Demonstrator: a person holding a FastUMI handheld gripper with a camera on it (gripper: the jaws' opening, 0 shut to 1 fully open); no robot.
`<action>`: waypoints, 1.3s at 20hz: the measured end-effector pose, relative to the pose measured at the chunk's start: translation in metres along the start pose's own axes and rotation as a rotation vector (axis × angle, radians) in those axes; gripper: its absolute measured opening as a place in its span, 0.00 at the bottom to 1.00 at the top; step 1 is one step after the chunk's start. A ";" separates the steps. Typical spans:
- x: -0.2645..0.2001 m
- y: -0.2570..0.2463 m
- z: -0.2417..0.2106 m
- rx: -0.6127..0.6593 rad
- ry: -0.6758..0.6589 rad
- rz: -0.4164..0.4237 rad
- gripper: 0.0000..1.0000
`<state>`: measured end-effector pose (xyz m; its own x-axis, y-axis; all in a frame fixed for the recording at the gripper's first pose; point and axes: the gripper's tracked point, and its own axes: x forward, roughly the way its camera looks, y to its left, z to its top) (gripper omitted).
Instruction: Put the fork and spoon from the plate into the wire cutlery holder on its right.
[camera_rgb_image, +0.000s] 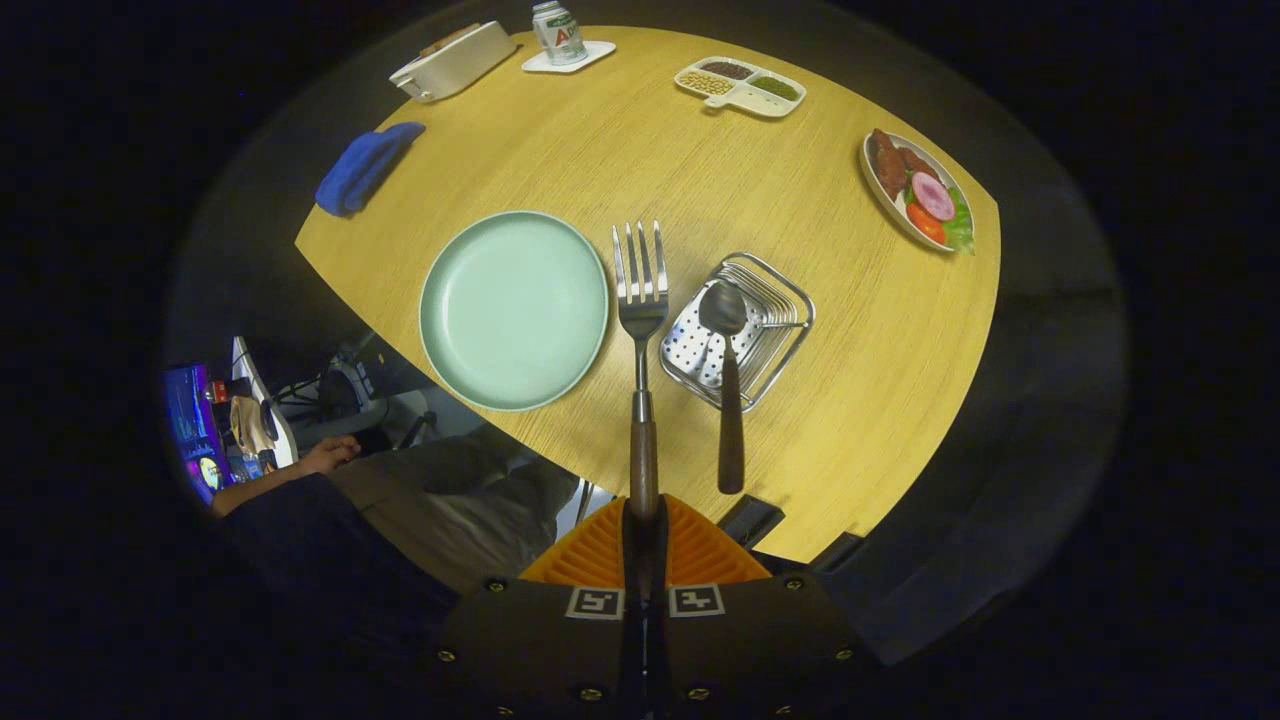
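Observation:
My gripper (644, 520) is shut on the wooden handle of the fork (641, 300), which points forward with its tines up over the table, between the plate and the holder. The pale green plate (513, 308) lies bare to the left of the fork. To the fork's right stands the wire cutlery holder (780, 290). The spoon (727, 380) stands in it, bowl down on the perforated bottom, its dark wooden handle leaning out over the near rim toward me.
On the wooden table (850, 400) lie a blue cloth (365, 168) at the far left, a white box (452, 62), a can on a coaster (558, 34), a divided dish (740, 86) and a food plate (918, 190) at the far right. A person's lap and arm (330, 460) sit near left.

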<state>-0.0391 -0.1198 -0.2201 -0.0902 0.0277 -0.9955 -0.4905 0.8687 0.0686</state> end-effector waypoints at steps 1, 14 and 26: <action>-0.003 -0.007 -0.003 0.005 0.007 -0.007 0.02; -0.013 -0.058 -0.032 -0.014 0.160 -0.046 0.02; -0.003 -0.079 -0.009 -0.114 0.362 -0.095 0.02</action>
<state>-0.0082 -0.1933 -0.2216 -0.3294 -0.2441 -0.9121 -0.6028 0.7979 0.0041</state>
